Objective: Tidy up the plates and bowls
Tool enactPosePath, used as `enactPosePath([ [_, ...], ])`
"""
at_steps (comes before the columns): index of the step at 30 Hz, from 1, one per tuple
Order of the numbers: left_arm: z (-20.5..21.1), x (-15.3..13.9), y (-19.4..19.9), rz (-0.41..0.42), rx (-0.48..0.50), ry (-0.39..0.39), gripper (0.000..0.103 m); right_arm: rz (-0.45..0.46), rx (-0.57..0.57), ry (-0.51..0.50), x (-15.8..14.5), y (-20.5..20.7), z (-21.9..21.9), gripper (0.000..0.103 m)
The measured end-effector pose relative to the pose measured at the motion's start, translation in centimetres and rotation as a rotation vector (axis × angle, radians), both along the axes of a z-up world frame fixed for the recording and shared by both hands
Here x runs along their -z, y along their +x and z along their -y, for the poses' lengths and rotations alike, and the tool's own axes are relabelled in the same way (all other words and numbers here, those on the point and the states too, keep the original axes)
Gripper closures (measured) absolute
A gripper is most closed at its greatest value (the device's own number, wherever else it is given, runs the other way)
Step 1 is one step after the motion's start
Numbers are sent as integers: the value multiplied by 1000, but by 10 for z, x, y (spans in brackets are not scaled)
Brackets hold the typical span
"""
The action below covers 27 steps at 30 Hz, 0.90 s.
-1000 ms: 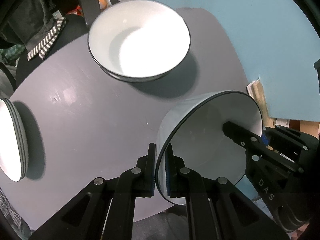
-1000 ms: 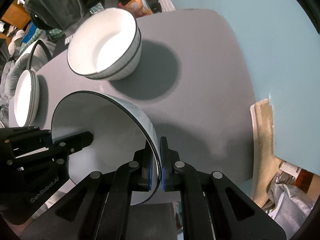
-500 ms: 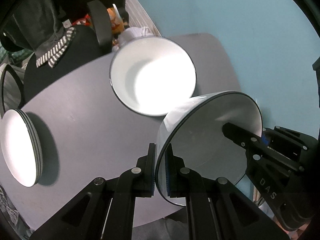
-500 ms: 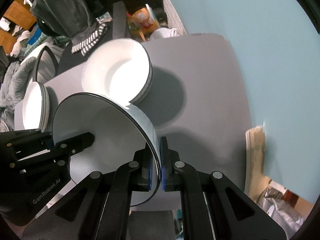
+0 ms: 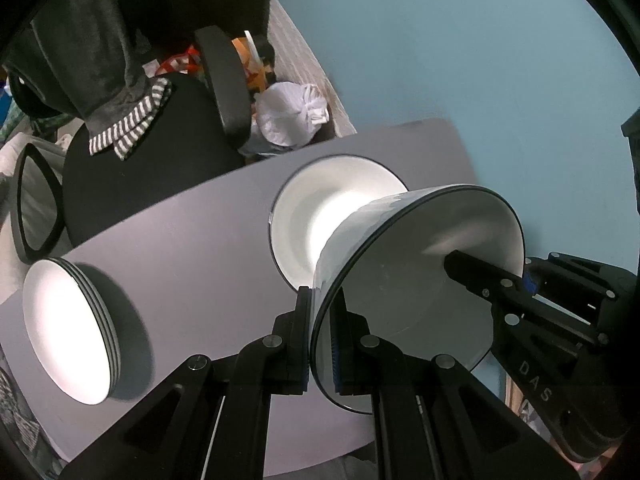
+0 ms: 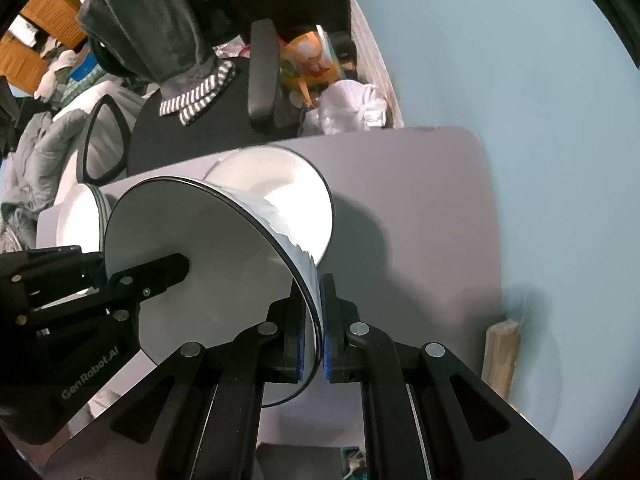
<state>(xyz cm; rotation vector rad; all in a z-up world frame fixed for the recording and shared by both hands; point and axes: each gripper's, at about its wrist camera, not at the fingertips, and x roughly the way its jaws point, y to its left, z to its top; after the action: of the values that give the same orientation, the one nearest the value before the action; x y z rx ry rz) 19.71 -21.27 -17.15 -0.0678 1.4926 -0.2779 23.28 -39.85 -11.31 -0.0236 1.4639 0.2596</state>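
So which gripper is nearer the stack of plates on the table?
Left. The left gripper grips the held bowl on the rim side facing the plate stack; the right gripper clamps the opposite rim, farther away.

Held bowl hides stacked bowls, perhaps two.

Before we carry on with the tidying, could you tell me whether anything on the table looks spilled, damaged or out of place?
Nothing stands out. The held bowl is clamped by its rim between the left gripper and the right gripper, above the bowls on the table. The plate stack sits neatly on the grey table; no spill or chip shows.
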Motion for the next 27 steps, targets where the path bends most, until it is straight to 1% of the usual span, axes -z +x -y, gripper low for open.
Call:
enactPosePath([
  [8,-3,8,21,-3,-22,16,96,-11,-17,-3,7,24,-6,96],
  [13,-5,15,33,-14,-41,32,96,-33,-24,2,17,38,-11,96],
  [16,-6,20,37,-15,-55,44,96,-53,-27,9,23,43,-12,96],
  [27,-2,33,40,-30,-39,92,95,-105,-36,6,41,48,-15,96],
])
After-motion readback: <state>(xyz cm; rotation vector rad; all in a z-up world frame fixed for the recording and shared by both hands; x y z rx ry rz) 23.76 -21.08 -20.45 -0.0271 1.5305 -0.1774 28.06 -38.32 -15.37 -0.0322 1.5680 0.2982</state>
